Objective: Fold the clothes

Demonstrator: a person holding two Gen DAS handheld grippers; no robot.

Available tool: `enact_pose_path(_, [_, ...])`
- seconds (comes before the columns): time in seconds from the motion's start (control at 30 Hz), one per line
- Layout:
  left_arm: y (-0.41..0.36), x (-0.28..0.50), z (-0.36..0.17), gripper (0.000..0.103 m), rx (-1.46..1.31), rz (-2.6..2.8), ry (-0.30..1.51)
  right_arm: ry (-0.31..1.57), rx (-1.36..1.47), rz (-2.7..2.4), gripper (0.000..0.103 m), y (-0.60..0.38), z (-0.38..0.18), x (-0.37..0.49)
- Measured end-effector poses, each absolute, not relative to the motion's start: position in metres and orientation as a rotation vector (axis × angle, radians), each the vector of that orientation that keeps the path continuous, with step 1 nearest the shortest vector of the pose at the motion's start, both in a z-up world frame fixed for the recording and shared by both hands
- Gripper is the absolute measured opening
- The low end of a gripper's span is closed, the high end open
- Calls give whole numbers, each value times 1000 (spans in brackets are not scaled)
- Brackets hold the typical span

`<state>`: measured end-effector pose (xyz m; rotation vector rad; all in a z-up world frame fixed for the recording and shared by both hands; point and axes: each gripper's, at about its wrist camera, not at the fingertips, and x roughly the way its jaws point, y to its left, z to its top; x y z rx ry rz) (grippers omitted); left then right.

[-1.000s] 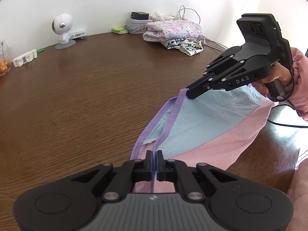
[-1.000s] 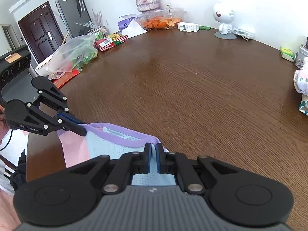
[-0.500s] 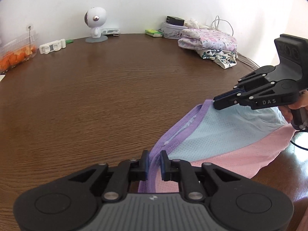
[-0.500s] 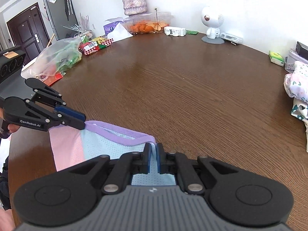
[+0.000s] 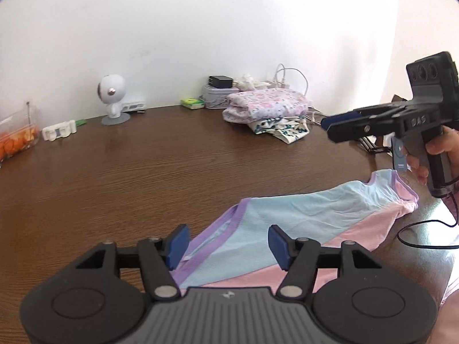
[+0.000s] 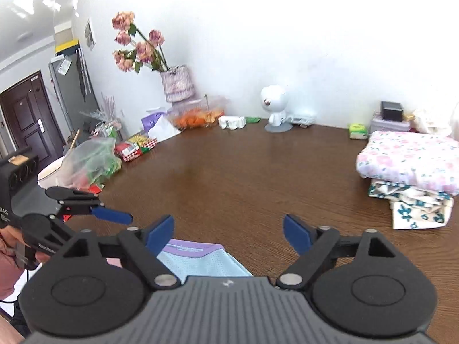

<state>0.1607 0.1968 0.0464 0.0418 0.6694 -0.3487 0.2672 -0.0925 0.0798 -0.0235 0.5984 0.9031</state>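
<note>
A light-blue and pink garment (image 5: 301, 218) with purple trim lies spread on the brown table (image 5: 143, 177), near its front edge. My left gripper (image 5: 226, 240) hovers over the garment's purple-trimmed end; its jaws are opening and the pads touch no cloth. My right gripper (image 6: 229, 229) is lifted above the garment's other end (image 6: 200, 261), jaws opening wide with nothing between them. In the left wrist view the right gripper (image 5: 330, 128) hangs in the air well above the cloth, held by a hand (image 5: 439, 149).
A pile of folded floral clothes (image 6: 410, 157) sits at the table's back right. Along the far wall stand a white figurine (image 6: 275, 106), a box of oranges (image 6: 198, 114) and a vase of flowers (image 6: 175, 83). A plastic bag (image 6: 91, 163) lies left. A black cable (image 5: 424, 235) trails off the edge.
Both grippers were shut on the garment's purple edge and held it up. They have let go, opened and risen, and the garment now lies flat on the table.
</note>
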Motion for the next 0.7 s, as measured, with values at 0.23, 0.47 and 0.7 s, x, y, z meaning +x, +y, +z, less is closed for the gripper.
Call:
enact_pose_path(0.23, [121,172,29,79,60,-471,674,569,-10,627,103,-182,75,221])
enact_pose_path(0.47, [54,185,13,67,105,-521,696,663,-54,517,55,-240,30,193])
enact_pose_path(0.7, [13,195,-12,36,189,-447,763,691,-147,531,53,-244,-5,194])
